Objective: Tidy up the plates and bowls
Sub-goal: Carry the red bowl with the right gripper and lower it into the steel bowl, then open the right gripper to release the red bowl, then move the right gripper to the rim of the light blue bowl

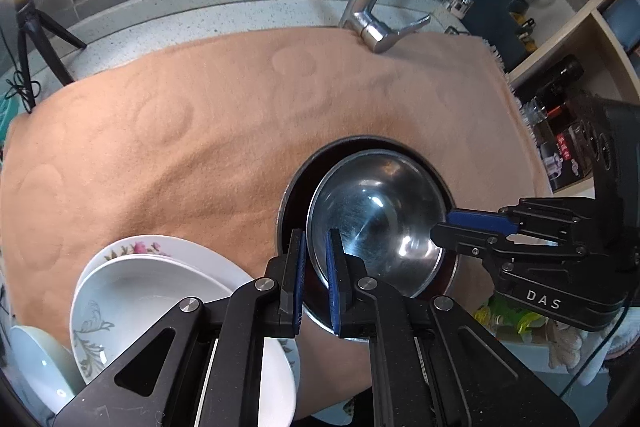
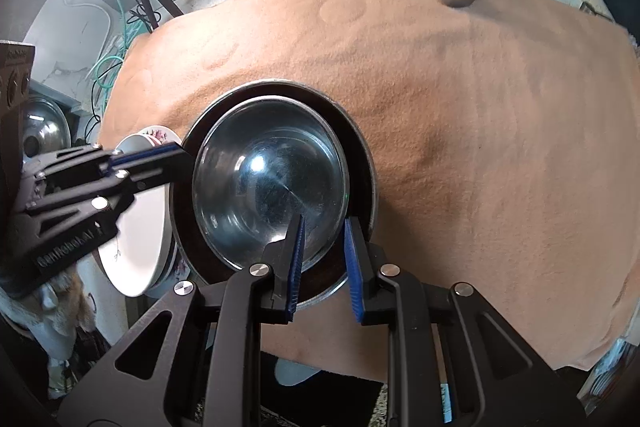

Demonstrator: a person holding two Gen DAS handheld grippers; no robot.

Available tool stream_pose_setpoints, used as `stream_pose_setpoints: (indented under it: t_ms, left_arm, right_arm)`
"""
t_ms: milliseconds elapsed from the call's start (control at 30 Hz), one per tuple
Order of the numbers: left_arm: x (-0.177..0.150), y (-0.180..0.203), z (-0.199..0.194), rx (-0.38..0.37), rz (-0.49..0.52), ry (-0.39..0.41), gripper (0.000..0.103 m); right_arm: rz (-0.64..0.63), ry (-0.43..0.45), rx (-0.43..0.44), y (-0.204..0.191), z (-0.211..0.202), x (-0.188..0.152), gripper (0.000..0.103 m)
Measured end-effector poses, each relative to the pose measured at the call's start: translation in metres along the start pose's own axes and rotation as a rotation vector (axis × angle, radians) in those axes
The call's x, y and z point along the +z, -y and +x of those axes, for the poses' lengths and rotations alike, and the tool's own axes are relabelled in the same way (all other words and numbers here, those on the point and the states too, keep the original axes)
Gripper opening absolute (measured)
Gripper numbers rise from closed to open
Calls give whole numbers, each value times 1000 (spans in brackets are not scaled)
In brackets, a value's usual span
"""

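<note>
Left wrist view is filled by the left hand-held gripper (image 1: 316, 279), whose jaws are seen pinched on the near rim of the steel bowl (image 1: 380, 219); the rim passes between the blue pads with almost no gap left. The steel bowl is nested inside a larger dark-lined bowl (image 1: 288, 203), and both are carried by the peach cloth (image 1: 160, 131) spread over the tabletop. From the opposite side, the right hand-held gripper (image 2: 322, 259) is set astride the steel bowl's rim with its jaws parted a little; its pads are not seen pressing on the metal, so no grip is judged there. The steel bowl lies directly ahead of and below both grippers, and being round it offers no long axis; the left one is the nearer, being already in contact. The coming move is judged to turn on that single left-hand hold. A stack of white floral plates (image 1: 168, 291) lies just beside the dark-lined bowl on the left. The plates' near edges are covered by the left gripper body, and whether the two bowls touch at their bases cannot be told.
</note>
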State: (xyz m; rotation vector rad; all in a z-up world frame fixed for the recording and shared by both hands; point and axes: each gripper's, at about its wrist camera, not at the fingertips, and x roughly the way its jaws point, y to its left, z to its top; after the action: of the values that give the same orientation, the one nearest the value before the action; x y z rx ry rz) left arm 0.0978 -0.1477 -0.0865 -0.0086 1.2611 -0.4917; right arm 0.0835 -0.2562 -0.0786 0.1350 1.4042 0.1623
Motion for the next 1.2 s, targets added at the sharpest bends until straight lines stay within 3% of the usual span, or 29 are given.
stream_pose_setpoints:
  t_ms: [200, 300, 433, 533, 733, 900, 1067, 1200]
  left_arm:
    - [-12, -21, -46, -27, -52, 102, 9]
    - [-24, -37, -68, -6, -86, 157, 9]
    - [-46, -69, -99, 42, -157, 233, 9]
    - [-64, -92, -118, 93, -215, 279, 9]
    - [-111, -153, -151, 177, -404, 364, 9]
    - [-152, -201, -160, 264, -552, 374, 9]
    - [-180, -235, -154, 283, -647, 347, 9]
    - [-192, -250, -145, 250, -684, 326, 9]
  right_arm:
    - [-10, 78, 3, -4, -26, -1, 20]
    - [-19, 140, 27, -12, -41, -2, 22]
    - [-50, 228, 67, -33, -55, -1, 51]
    - [-95, 259, 85, -55, -57, 2, 51]
    - [-170, 254, 175, -106, -49, 9, 52]
    - [-235, 218, 255, -152, -35, 12, 52]
    - [-327, 160, 305, -208, -14, 12, 52]
    - [-363, 117, 332, -241, 7, 15, 52]
